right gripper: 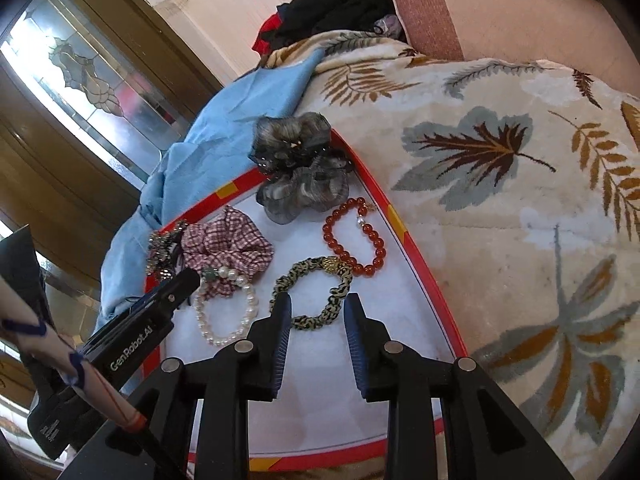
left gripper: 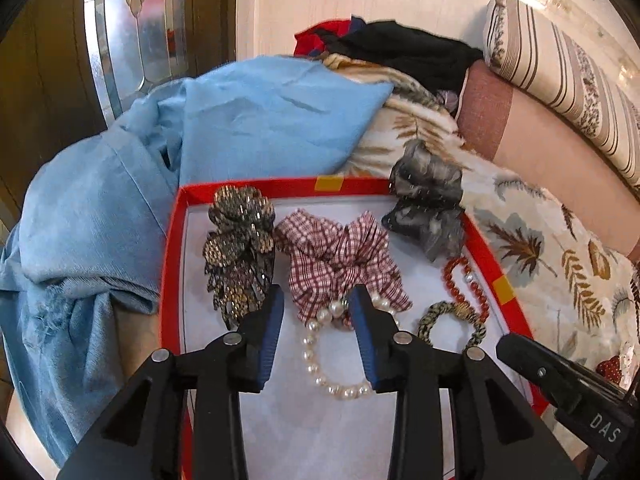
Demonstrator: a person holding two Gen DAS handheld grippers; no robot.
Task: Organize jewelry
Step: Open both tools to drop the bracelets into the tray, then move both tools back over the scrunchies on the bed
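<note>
A bed covered by a cream blanket (right gripper: 500, 184) printed with blue and brown leaves fills the scene, with a dark wooden door and its leaded glass panel (left gripper: 132, 32) behind it. A striped pillow (left gripper: 560, 72) lies along the far side, and a crumpled light blue cloth (left gripper: 248, 120) is heaped beside a pile of black and red clothes (left gripper: 400, 48).

On the blanket sits a shallow red-rimmed tray (left gripper: 170, 280) with a white floor, holding the jewelry. At its far left is a dark beaded flower hair clip (left gripper: 240, 252); next to it a red-and-white checked scrunchie (left gripper: 340, 256); at the far right corner a grey sheer scrunchie (left gripper: 428, 208) drapes over the rim. Nearer lie a pearl bracelet (left gripper: 316, 364), partly under the checked scrunchie, a black-and-cream woven bracelet (right gripper: 320, 296), and a red bead bracelet (right gripper: 356, 236) touching the woven one.

The left claw (left gripper: 316, 300) stands apart, its pads either side of the pearl bracelet's top without pressing on it. The right claw (right gripper: 318, 306) is also apart, straddling the near curve of the woven bracelet, gripping nothing.
</note>
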